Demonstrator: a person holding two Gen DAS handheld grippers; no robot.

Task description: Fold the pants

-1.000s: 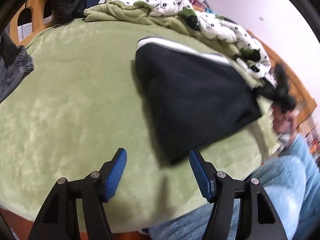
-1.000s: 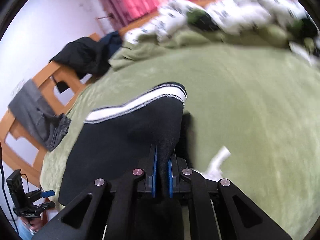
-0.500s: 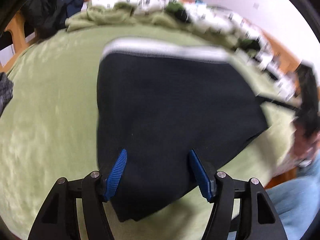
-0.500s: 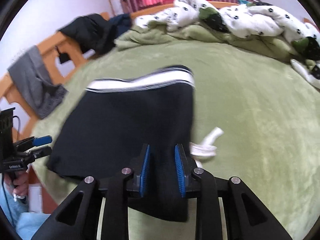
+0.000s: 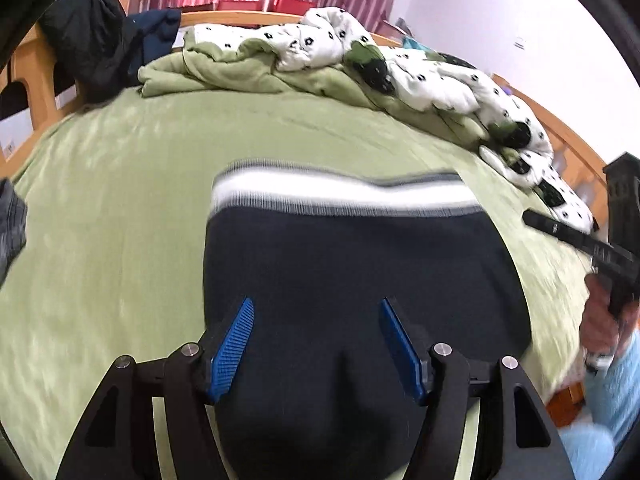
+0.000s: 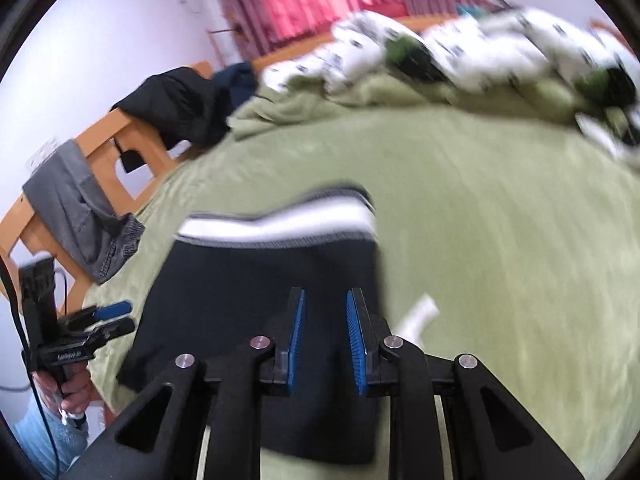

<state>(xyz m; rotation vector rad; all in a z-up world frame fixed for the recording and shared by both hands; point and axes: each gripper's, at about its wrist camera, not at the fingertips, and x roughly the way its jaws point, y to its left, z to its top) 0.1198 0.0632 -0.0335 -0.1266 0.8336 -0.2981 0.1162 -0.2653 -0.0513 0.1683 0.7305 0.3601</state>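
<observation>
Straight ahead of the left gripper (image 5: 316,346) the pants (image 5: 360,280) lie flat on the green bed cover (image 5: 100,240), dark cloth passing under and between its spread blue pads, which press on nothing; the striped waistband (image 5: 340,196) runs crosswise at the far end, so the folded bundle's long axis points away from these tongs; off to the right a hand (image 5: 604,320) carries the other tool. Beneath the right gripper (image 6: 325,338) the same pants (image 6: 256,292) sit slightly left of centre; its jaws, which have just been opening, stand narrowly parted and grip nothing; both tongs look equally near, I judge.
</observation>
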